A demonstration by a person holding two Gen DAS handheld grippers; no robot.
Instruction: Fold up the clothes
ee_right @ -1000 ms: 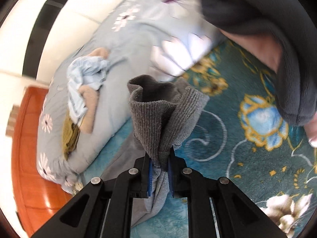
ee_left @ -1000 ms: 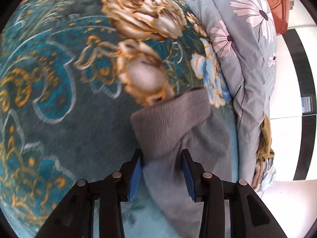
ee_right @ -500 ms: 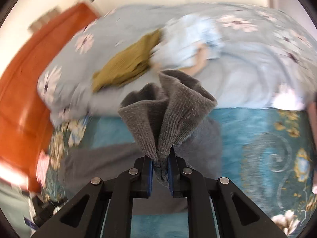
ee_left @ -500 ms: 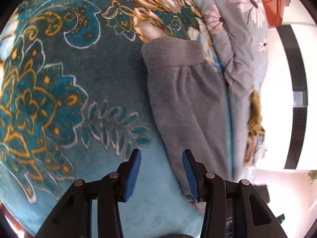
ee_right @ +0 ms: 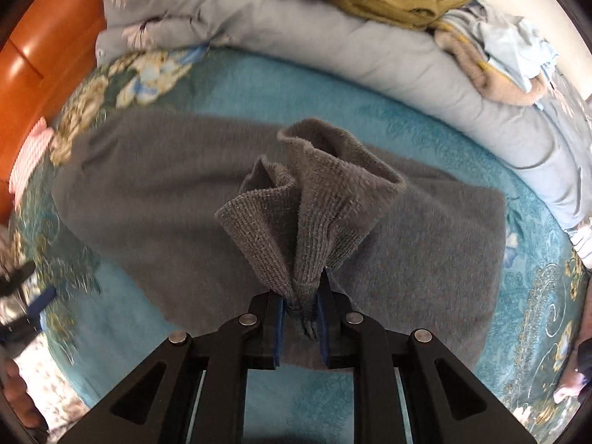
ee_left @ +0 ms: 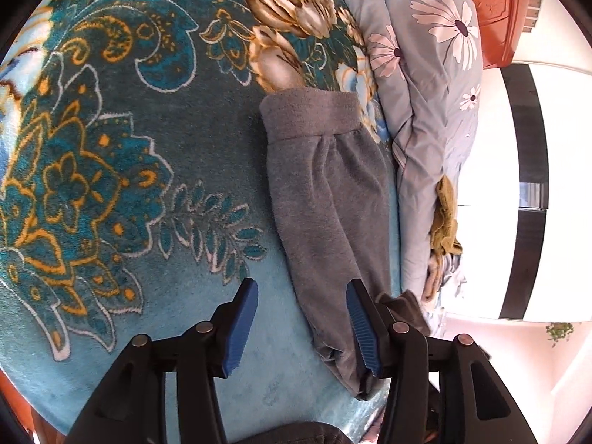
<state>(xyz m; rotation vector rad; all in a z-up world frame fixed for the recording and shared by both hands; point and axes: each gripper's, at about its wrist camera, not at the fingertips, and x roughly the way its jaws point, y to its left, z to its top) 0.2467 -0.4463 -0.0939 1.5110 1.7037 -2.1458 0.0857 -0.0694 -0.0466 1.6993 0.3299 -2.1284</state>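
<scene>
Two tongs: right [ee_right: 299, 318] opening, ribbed grey cuff [ee_right: 307, 214] bunched between; left [ee_left: 301, 327] opening.

Left gripper [ee_left: 301, 327] now off grey trousers [ee_left: 322, 199], jaws opening, nothing clamped; a second ago blue fingers [ee_left: 240, 327] flanked leg near cuff. Leg now lies flat on blanket [ee_left: 111, 170]. Right gripper [ee_right: 299, 320] has swung round with bunched cuff [ee_right: 307, 214] over laid-out trousers; jaws opening, cuff between them.

The right tool [ee_right: 300, 307] hides the grey garment's [ee_right: 207, 203] near edge
</scene>
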